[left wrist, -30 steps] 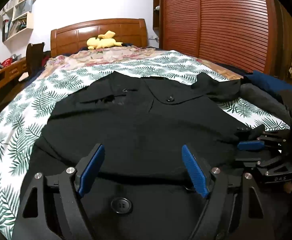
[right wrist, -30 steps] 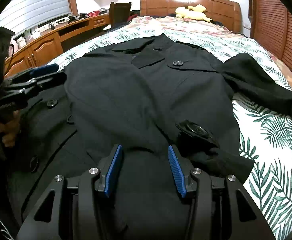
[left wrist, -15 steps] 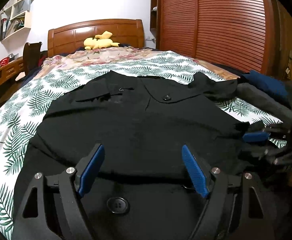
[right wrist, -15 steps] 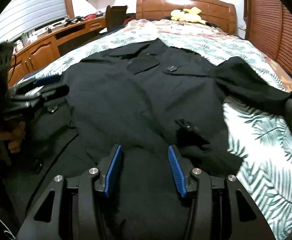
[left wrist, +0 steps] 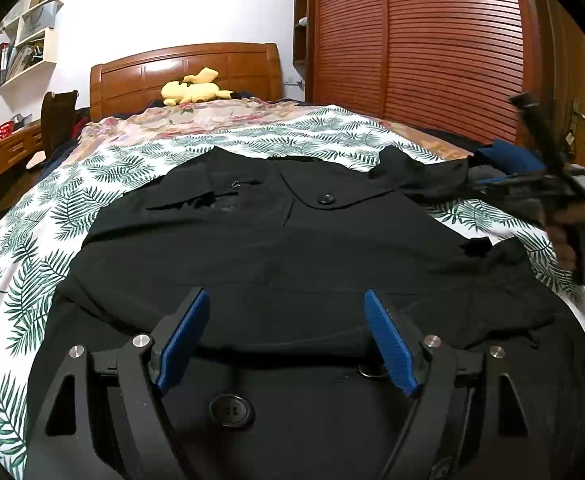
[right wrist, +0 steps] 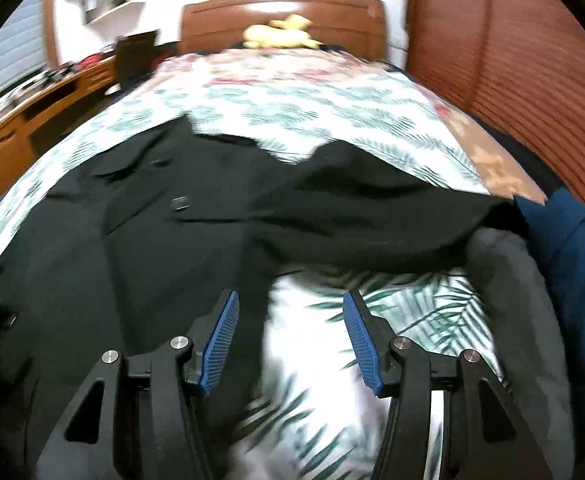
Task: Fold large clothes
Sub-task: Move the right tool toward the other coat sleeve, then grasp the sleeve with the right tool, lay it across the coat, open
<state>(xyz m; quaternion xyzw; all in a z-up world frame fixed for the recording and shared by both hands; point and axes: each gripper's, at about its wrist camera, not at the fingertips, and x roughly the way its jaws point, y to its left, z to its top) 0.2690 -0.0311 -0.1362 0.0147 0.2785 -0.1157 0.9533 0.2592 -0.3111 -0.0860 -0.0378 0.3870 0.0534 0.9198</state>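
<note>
A large black coat (left wrist: 276,240) lies face up on the bed, with one sleeve (right wrist: 372,216) spread out to the right. My left gripper (left wrist: 284,294) hovers open over the coat's lower part, near a big button (left wrist: 231,411); nothing is between its blue pads. My right gripper (right wrist: 290,296) is over the coat's right edge and the leaf-print sheet (right wrist: 324,360). Its jaws are opening and nothing is gripped between them. In the left wrist view the right gripper (left wrist: 548,192) shows as a blur at the far right, raised off the bed in a hand.
A grey garment (right wrist: 508,280) and a blue one (right wrist: 564,232) lie at the bed's right side. A yellow plush toy (left wrist: 194,90) sits by the wooden headboard (left wrist: 184,68). A slatted wardrobe (left wrist: 432,40) stands on the right, a desk (right wrist: 32,120) on the left.
My right gripper has swung right, off the coat's body toward the sleeve and sheet, and lifted; its jaws stand wider. The left gripper has kept still and open.
</note>
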